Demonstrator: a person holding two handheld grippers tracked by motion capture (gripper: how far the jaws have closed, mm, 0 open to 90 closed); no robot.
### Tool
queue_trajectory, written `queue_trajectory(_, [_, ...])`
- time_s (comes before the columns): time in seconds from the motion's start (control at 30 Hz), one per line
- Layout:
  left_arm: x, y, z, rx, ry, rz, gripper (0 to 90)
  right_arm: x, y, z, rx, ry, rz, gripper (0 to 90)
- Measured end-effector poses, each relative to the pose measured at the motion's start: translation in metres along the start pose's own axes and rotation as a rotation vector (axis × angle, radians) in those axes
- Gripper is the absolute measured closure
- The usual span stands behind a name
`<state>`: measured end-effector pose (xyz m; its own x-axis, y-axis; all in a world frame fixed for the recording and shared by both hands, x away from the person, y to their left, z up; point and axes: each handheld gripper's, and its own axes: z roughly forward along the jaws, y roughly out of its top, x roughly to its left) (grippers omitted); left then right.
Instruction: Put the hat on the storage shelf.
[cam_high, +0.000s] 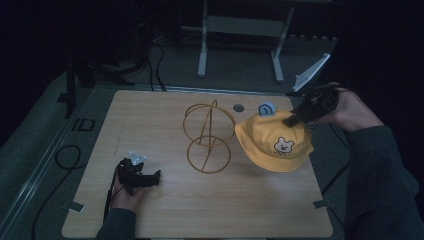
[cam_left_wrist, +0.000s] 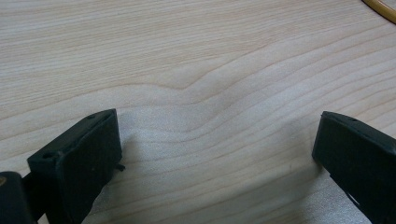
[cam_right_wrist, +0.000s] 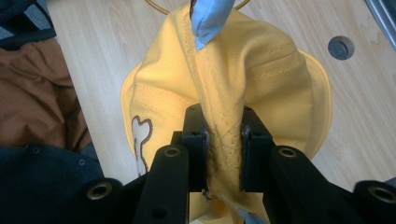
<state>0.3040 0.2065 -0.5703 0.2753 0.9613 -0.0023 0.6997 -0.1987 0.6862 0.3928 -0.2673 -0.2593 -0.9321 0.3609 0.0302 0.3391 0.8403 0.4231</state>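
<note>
A soft yellow cloth hat (cam_high: 272, 141) with stitched seams and a small bear face printed on its front sits at about 3 o'clock on the pale, wavy-grained wooden worktop (cam_high: 165, 210), its crown lifted toward the right hand-held gripper (cam_high: 292, 119). The right gripper view shows what the high view cannot: the black jaws are closed tight on a puckered fold of the hat's crown (cam_right_wrist: 223, 135), and a pale blue ear (cam_right_wrist: 208, 18) stands up beyond it. Just left of the hat stands a thin gold wire stand (cam_high: 207, 137) (two rings joined by bent rods). At 7 o'clock the left hand-held gripper (cam_high: 145, 179) rests low over bare wood, jaws wide apart, nothing between them.
</note>
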Motion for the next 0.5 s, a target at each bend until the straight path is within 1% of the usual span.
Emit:
queue_trajectory(0.2, [0.0000, 0.0000, 0.0001, -0.001, 0.000, 0.000, 1.2, -0.0004, 0.0030, -0.0035, -0.011, -0.010, 0.000, 76.5])
queue_trajectory(0.5, [0.0000, -0.0001, 0.0001, -0.002, 0.001, 0.000, 1.2, -0.0015, 0.0070, -0.0082, -0.026, -0.012, -0.005, 76.7])
